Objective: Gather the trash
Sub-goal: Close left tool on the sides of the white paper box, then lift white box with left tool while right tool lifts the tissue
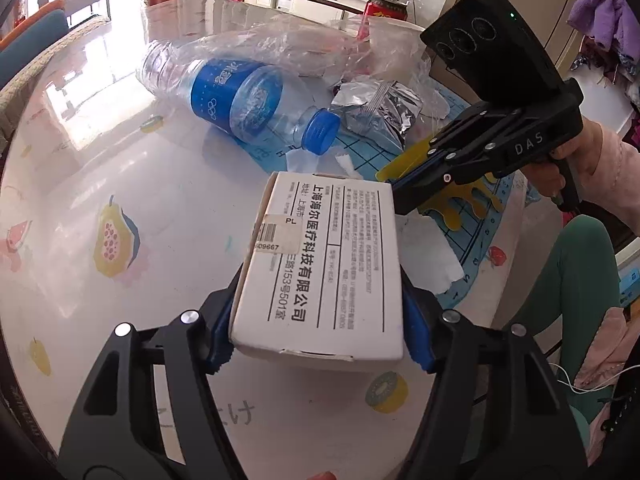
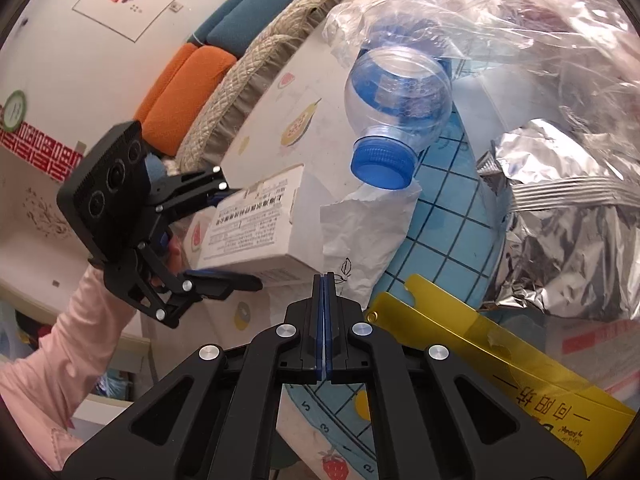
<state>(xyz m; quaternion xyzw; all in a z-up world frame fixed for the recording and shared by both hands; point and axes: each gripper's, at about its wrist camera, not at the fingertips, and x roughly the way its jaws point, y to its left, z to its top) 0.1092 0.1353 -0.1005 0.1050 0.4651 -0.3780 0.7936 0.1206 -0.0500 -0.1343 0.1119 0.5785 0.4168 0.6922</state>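
Observation:
My left gripper (image 1: pixel 320 316) is shut on a white cardboard box (image 1: pixel 324 268) with black Chinese print, held above the table; the box also shows in the right wrist view (image 2: pixel 256 224). My right gripper (image 2: pixel 324 280) is shut and empty; it appears in the left wrist view (image 1: pixel 404 190) just right of the box. An empty clear bottle (image 1: pixel 236 96) with blue label and cap lies on its side on the table. A crumpled silver foil bag (image 1: pixel 380 108), a yellow package (image 2: pixel 500 356), white paper scraps (image 2: pixel 364 232) and clear plastic wrap (image 1: pixel 304 44) lie near it.
A round table (image 1: pixel 120 184) with a fruit-print cover holds the trash. A blue gridded mat (image 2: pixel 448 208) lies under the pile. A red box (image 1: pixel 384 10) stands at the far edge. Chairs with blue and orange cushions (image 2: pixel 192 76) stand beside the table.

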